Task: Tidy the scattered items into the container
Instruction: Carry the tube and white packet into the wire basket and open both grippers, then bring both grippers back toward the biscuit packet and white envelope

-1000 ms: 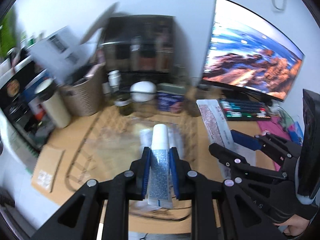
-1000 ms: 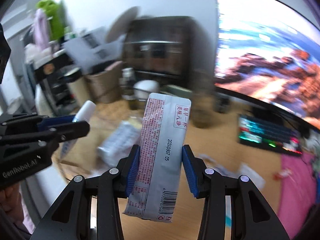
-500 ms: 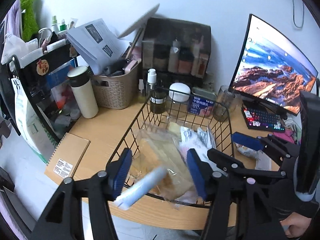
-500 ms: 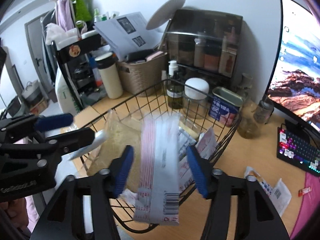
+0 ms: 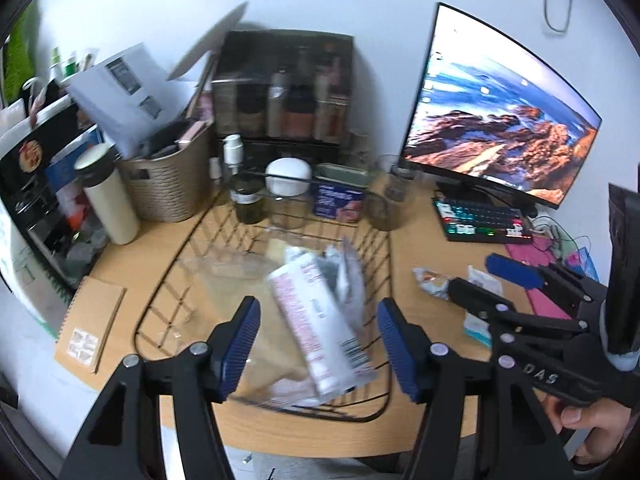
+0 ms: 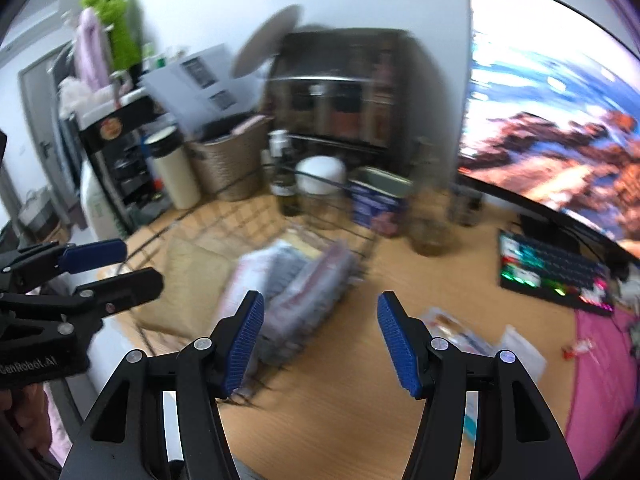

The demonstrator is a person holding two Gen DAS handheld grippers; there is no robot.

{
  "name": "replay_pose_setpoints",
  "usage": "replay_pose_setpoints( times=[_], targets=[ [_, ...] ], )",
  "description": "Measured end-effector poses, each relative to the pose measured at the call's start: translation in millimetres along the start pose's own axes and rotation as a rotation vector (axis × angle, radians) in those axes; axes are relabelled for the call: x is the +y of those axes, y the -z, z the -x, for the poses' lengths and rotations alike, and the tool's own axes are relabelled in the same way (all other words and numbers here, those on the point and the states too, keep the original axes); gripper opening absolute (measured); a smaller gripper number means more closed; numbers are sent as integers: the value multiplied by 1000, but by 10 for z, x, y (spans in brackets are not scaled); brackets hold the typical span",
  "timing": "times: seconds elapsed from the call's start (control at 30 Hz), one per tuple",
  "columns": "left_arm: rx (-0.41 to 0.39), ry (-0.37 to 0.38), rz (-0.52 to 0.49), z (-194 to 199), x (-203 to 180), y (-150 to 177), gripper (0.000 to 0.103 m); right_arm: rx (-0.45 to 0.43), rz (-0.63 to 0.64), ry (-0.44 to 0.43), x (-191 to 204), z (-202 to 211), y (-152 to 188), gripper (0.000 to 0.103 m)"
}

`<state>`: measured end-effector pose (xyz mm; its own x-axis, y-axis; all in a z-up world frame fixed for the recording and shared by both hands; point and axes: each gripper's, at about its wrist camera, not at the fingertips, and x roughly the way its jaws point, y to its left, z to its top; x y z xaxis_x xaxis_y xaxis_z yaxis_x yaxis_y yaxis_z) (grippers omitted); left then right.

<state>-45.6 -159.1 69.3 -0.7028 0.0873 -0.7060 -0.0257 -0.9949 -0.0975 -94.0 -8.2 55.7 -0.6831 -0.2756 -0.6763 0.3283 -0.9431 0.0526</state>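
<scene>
A black wire basket [image 5: 384, 264] sits on the wooden desk and holds several packets, with a long white and red packet [image 5: 316, 320] on top. My left gripper [image 5: 316, 344] is open and empty above the basket's near edge. My right gripper [image 6: 320, 340] is open and empty over the desk just right of the basket [image 6: 360, 256]; it also shows in the left wrist view [image 5: 492, 280]. Loose packets [image 5: 432, 282] [image 6: 452, 328] lie on the desk right of the basket.
A monitor [image 5: 492, 120] and keyboard [image 5: 480, 220] stand at the right. A wicker bin [image 5: 168, 184], a white flask [image 5: 108, 200], jars and a dark cabinet [image 5: 284, 88] line the back. A brown notebook [image 5: 90, 328] lies at the left desk edge.
Both grippers have opened. The white tube and the long packet have dropped into the basket. The right gripper has swung to the right of the basket.
</scene>
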Motion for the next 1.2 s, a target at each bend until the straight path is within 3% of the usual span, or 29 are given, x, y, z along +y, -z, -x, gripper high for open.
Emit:
replay_pose_setpoints(
  times=[0.4,0.63,1.2],
  targets=[
    [56,97,-143,-313,-932,-51,68,-1,-141,155,-1050,512,403,60],
    [108,121,-195,-541,-1275,-21,68,7,-223,238,-1578,724,607,60],
    [266,158,-344,-1468,-2026,-128,69,59,-324,266,-2282,559,820,60]
  ],
)
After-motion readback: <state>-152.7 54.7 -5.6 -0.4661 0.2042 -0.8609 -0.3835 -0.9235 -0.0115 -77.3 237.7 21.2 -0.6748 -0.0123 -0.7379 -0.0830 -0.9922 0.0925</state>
